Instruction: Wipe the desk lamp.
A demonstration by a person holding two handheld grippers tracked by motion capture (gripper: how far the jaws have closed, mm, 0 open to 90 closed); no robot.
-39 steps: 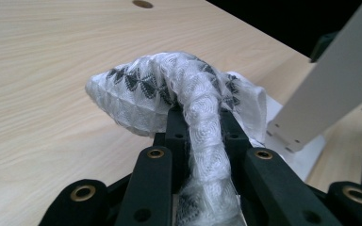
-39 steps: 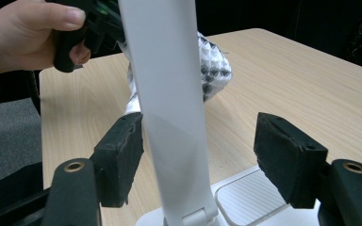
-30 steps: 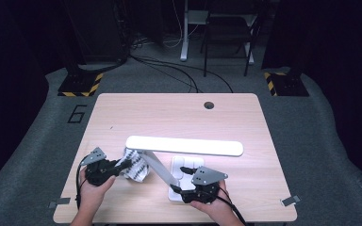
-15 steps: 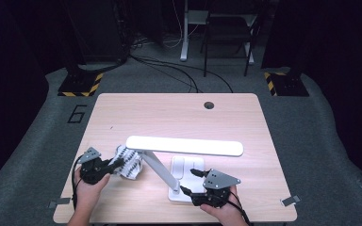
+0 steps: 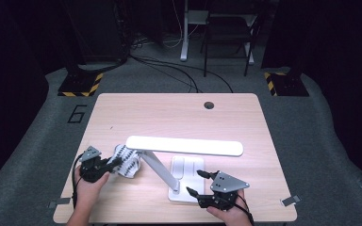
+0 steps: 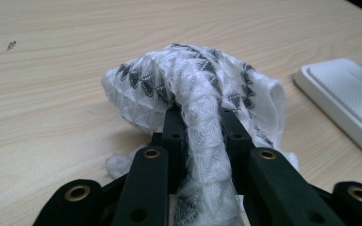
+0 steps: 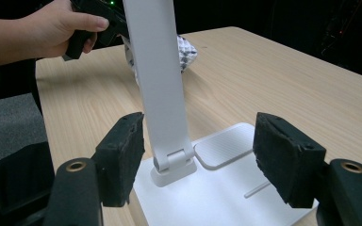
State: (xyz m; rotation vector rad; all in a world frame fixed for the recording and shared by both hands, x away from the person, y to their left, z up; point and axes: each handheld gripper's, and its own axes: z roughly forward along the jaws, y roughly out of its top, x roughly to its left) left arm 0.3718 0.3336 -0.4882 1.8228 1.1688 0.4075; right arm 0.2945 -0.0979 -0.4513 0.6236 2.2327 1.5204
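My left gripper, clamped on the crumpled white patterned cloth, has pulled it off the white desk lamp; my right gripper has backed off, jaws wide, so wiping seems finished.

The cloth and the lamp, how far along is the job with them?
Done: the left gripper has its jaws shut on a fold of the cloth, which rests on the table beside the lamp.
In hand: the right gripper has open jaws either side of the lamp's arm above its base, not touching.
Left, probably: steady the lamp and wipe it with the cloth.
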